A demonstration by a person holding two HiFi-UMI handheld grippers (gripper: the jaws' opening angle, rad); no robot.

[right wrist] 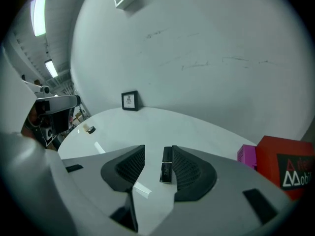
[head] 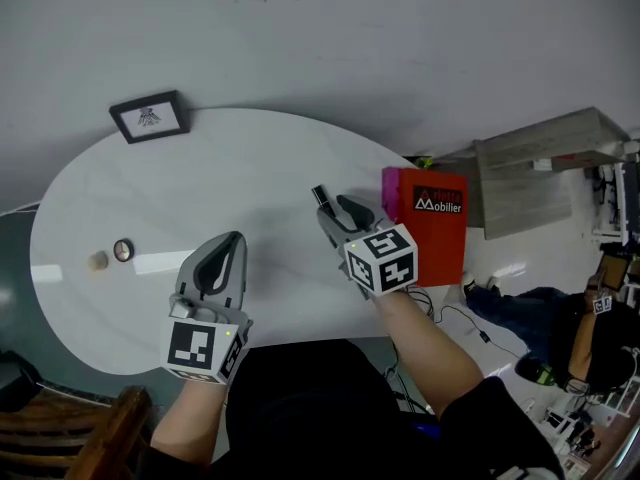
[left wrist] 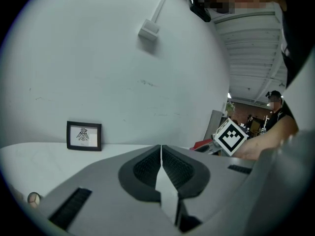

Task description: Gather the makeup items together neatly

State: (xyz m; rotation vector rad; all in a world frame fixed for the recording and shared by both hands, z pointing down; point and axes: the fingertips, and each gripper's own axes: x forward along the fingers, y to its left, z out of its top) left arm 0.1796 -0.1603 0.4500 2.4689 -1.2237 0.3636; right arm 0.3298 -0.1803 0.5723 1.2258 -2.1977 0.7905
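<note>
A black lipstick tube (right wrist: 167, 164) sits between the jaws of my right gripper (right wrist: 156, 166), against the right-hand pad, with a clear gap to the left-hand pad. In the head view the tube (head: 320, 196) pokes out past the right gripper (head: 335, 213) over the middle of the white oval table (head: 250, 158). I cannot tell whether the tube rests on the tabletop. A small round compact (head: 123, 250) and a beige stub (head: 97, 261) lie at the table's left end. My left gripper (head: 222, 258) hangs near the front edge, its jaws shut with nothing between them (left wrist: 161, 163).
A black-framed picture (head: 150, 116) stands at the table's far left against the wall. A red box (head: 425, 223) sits at the right end, with a pink box (right wrist: 247, 155) beside it. A wooden chair (head: 70, 433) is at the front left. People and shelves are off to the right.
</note>
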